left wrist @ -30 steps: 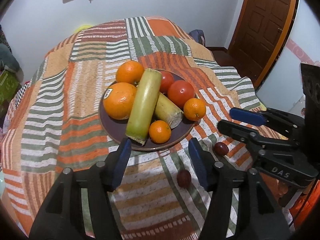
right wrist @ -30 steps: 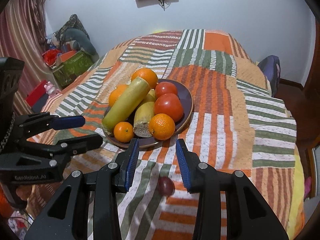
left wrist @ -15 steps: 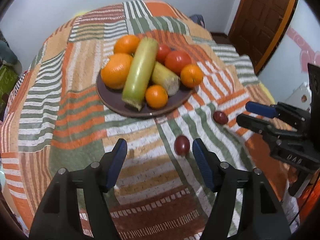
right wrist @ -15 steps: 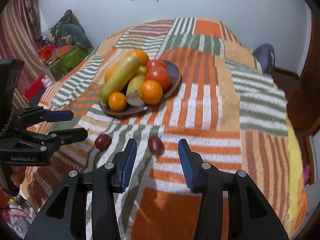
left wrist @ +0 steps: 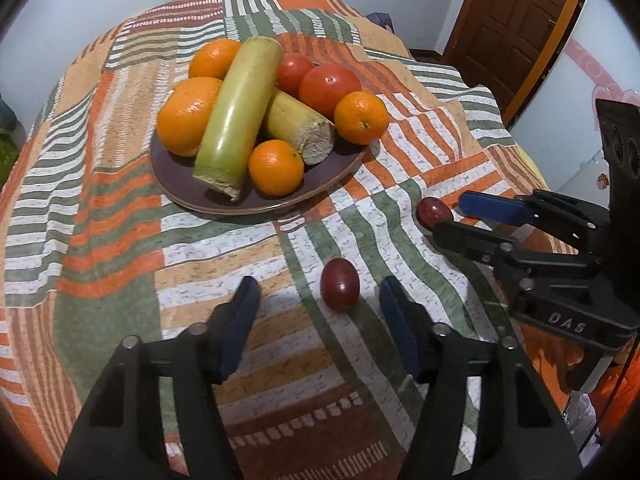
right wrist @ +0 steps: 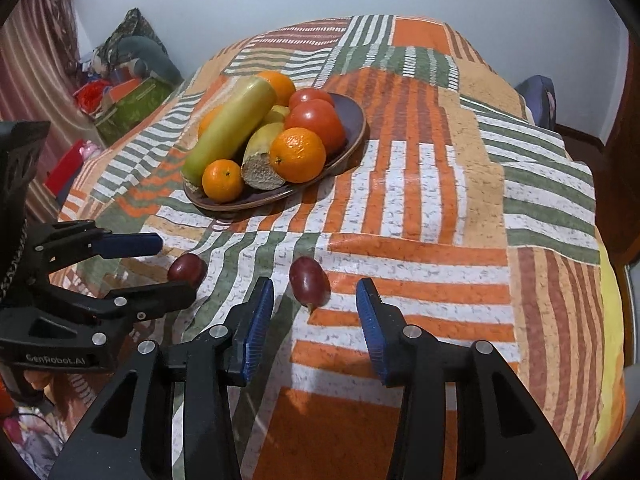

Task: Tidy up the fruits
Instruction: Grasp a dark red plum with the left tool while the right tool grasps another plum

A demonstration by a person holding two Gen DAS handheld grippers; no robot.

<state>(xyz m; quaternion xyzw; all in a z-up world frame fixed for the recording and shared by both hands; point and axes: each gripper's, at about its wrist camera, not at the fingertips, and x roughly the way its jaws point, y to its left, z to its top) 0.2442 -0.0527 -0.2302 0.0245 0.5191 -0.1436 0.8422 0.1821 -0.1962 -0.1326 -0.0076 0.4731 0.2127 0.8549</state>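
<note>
The left gripper (left wrist: pixel 316 300), jaws open, frames one grape (left wrist: pixel 339 283) lying loose on the bedspread (left wrist: pixel 100 240); the right gripper (right wrist: pixel 315 292), also open, frames the other grape (right wrist: pixel 307 280). Either may roll off the soft cloth if nudged, short of the plate (left wrist: pixel 280 202).

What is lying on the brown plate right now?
On the brown plate: a long green stalk across a shorter yellowish one, four oranges and two tomatoes. Anything beneath the pile is covered.
</note>
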